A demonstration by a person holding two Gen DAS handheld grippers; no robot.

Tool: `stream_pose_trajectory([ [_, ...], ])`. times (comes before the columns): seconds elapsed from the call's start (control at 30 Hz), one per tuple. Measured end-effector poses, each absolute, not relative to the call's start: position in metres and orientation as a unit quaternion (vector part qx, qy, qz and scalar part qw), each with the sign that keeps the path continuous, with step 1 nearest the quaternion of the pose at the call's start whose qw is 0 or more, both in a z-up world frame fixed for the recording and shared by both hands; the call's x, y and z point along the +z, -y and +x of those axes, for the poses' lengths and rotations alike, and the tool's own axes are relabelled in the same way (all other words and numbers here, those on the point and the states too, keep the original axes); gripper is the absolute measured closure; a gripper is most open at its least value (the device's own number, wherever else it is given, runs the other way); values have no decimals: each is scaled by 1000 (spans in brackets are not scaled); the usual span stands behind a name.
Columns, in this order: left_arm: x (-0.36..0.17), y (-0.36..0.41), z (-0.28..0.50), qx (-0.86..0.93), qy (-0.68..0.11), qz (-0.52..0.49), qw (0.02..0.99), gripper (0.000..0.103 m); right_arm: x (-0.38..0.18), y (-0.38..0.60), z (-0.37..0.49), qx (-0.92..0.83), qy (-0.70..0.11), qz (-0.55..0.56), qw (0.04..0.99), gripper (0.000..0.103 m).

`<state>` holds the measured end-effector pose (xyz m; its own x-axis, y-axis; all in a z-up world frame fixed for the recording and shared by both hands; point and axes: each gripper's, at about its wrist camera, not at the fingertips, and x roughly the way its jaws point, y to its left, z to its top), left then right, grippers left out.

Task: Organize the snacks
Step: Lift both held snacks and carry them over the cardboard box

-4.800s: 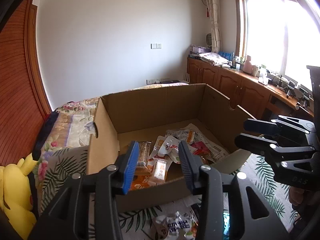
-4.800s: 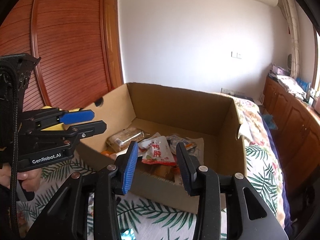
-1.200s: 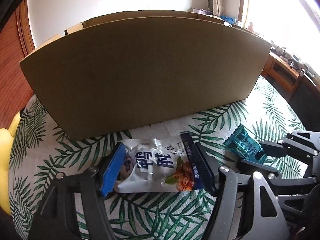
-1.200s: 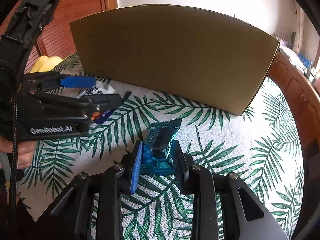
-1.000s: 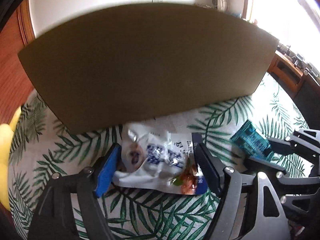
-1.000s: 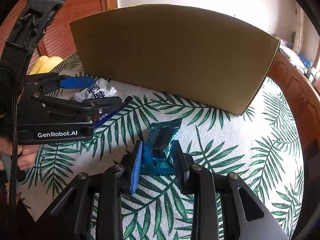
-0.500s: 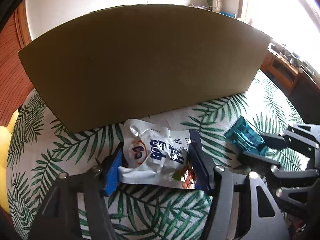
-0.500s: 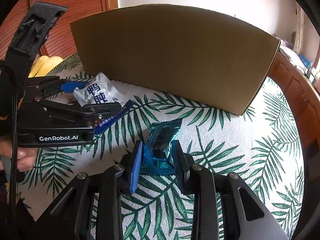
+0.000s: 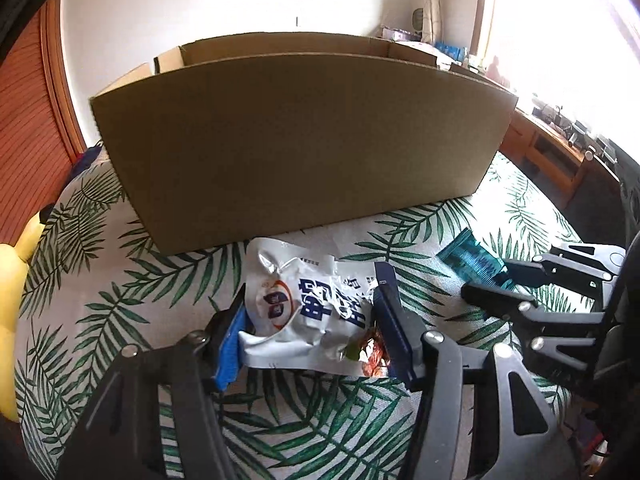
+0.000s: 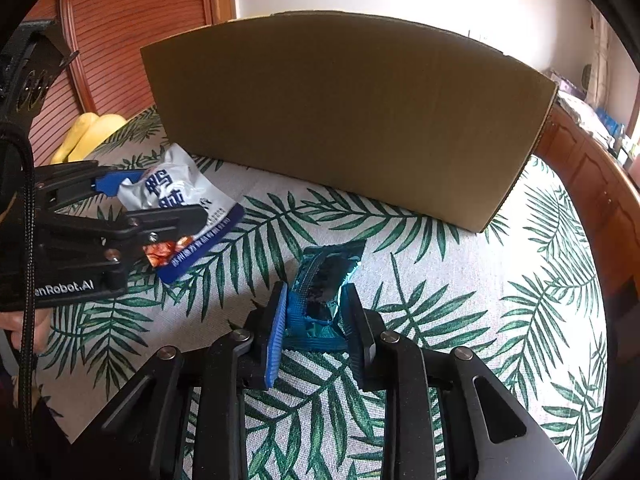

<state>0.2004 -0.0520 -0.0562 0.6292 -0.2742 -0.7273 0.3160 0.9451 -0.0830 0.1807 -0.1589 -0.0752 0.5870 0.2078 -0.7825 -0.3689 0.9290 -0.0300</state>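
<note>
Both grippers are loaded, neither pack is in the box yet. The left gripper (image 9: 310,330) has its fingers clamped on a crinkled white foil snack pouch w/ blue characters and a dark-blue edge (image 9: 316,308); in the right wrist view the same pouch (image 10: 180,204) looks lifted clear of the cloth, tilted, one corner hanging toward the leaf print. The right gripper (image 10: 316,312) is closed on the near end of a small teal foil snack wrapper (image 10: 324,280); whether that one is off the cloth or only pinched in place can't be told, though its far end seems low, close to the fabric.

The big brown cardboard box (image 9: 304,136) stands just beyond both packs on the white cloth w/ green palm-leaf print (image 9: 132,280). Only its outer front wall and a bit of the back rim show from here, so the contents are hidden and no count of what's already sorted is possible.

Judged progress: pick-up done for these two items; carry over the front wall and release are left. No other loose snacks show on the visible cloth, so these may be the last two, but parts of the cloth sit behind the grippers and out of frame. A yellow plush toy (image 9: 12,280) lies at the far left edge, not part of the job.
</note>
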Motion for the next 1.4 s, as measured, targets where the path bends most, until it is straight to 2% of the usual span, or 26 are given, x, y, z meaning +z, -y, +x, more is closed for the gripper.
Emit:
stream_pose_trajectory([
  [0.73, 12, 47, 193, -188, -332, 4, 924, 44, -9, 209, 153, 127, -340, -59, 930, 78],
  [1.4, 57, 37, 242, -189, -277, 1, 942, 44, 44, 189, 199, 139, -273, -87, 948, 78],
])
